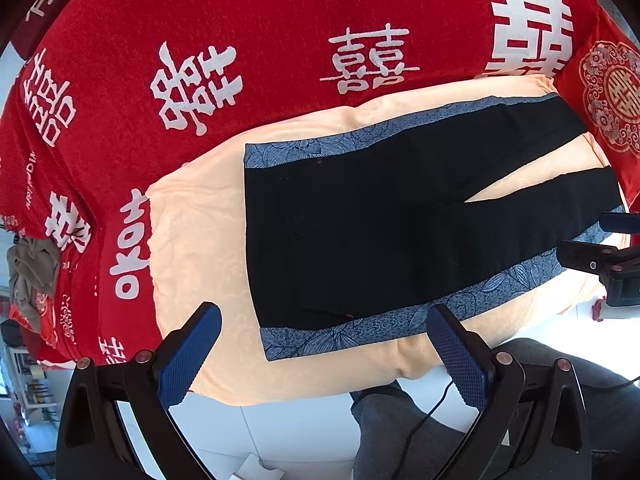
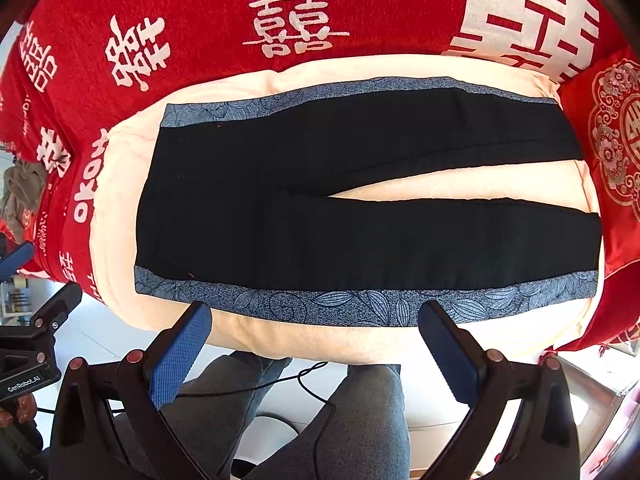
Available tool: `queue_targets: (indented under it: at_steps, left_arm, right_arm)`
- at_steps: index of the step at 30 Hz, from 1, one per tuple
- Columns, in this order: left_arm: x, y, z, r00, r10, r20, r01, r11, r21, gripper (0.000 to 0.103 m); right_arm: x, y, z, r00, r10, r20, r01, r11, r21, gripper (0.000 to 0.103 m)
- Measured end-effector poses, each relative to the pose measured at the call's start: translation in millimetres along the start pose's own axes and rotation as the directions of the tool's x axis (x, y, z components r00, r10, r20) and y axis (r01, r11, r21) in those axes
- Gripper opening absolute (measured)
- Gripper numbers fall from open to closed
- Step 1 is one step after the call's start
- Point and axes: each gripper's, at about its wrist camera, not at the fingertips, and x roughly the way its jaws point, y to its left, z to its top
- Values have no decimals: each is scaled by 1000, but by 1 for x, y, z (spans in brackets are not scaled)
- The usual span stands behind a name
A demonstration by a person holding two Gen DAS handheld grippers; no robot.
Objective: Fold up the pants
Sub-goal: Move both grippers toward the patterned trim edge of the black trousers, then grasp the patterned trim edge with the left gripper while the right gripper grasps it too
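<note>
The pants (image 2: pixel 360 200) lie flat on a peach cushion (image 2: pixel 120 288) atop the red bed cover (image 2: pixel 200 0), long axis running left to right, waistband left, legs splayed right; the left gripper (image 1: pixel 324 344) hovers by the waistband end, fingers spread, empty; the right gripper (image 2: pixel 316 340) faces the near side seam, probably closer, equally released.

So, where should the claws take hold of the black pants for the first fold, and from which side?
Probably at the near edge: the pants lie flat, waistband left, legs right. Left claw takes the near waistband corner, right claw the near leg's patterned stripe, both open, coming from the person's side, to carry that leg over the far one.
</note>
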Motion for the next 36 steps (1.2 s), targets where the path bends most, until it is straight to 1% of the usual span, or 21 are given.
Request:
queue_targets:
  at_steps: [4, 7, 8, 9, 10, 11, 14, 16, 20, 22, 23, 25, 26, 29, 33, 36]
  left_arm:
    - [-3, -6, -1, 1000, 18, -14, -19, 999, -46, 103]
    - [-6, -9, -2, 999, 18, -31, -22, 993, -112, 103]
    - [-7, -11, -3, 999, 18, -34, -22, 991, -135, 103]
    - [-7, -13, -3, 999, 19, -39, -25, 987, -158, 103]
    - [-7, -15, -3, 999, 22, -45, -30, 984, -178, 103]
    - [-7, -18, -4, 998, 25, -53, -35, 980, -197, 103]
    - [-3, -22, -7, 996, 26, -81, -46, 968, -249, 103]
    - [1, -24, -8, 995, 17, -98, -43, 963, -266, 103]
    - [15, -25, -8, 994, 6, -105, -32, 970, -240, 103]
    - [28, -22, -7, 995, -11, -95, -11, 974, -228, 103]
    - [38, -20, -7, 995, -28, -95, 6, 974, -225, 103]
    - [64, -19, -8, 991, -61, -120, 33, 975, -219, 103]
    - [76, -19, -9, 988, -71, -134, 41, 976, -212, 103]
    - [103, -17, -16, 987, -75, -140, 46, 979, -199, 103]
    - [130, -10, -28, 983, -105, -151, 71, 974, -216, 103]
    - [142, -5, -34, 983, -120, -140, 87, 971, -223, 103]
  right_arm:
    - [-4, -10, 2, 1000, 18, 4, -17, 999, -30, 103]
    - [-6, -18, 1, 1000, 29, -12, -30, 997, -69, 103]
    - [-6, -24, 0, 998, 49, -29, -51, 996, -76, 103]
    - [-5, -27, 0, 998, 56, -29, -58, 995, -79, 103]
    - [-3, -32, -1, 995, 83, -49, -86, 994, -74, 103]
    - [0, -36, -2, 993, 103, -50, -106, 992, -73, 103]
    - [8, -45, -3, 992, 120, -41, -123, 990, -71, 103]
    - [14, -49, -1, 991, 125, -47, -127, 990, -55, 103]
    - [21, -53, 1, 990, 139, -37, -139, 990, -14, 103]
    - [29, -51, 2, 986, 165, -34, -165, 986, 0, 103]
    - [35, -49, 1, 986, 166, -31, -165, 986, 3, 103]
    - [48, -48, 0, 985, 167, -32, -166, 986, 29, 103]
    - [56, -47, -2, 982, 186, -33, -184, 982, 50, 103]
    - [80, -40, -11, 972, 231, -42, -227, 970, 93, 103]
    - [106, -26, -23, 961, 276, -28, -271, 956, 110, 103]
    - [122, -20, -29, 952, 305, -13, -301, 946, 121, 103]
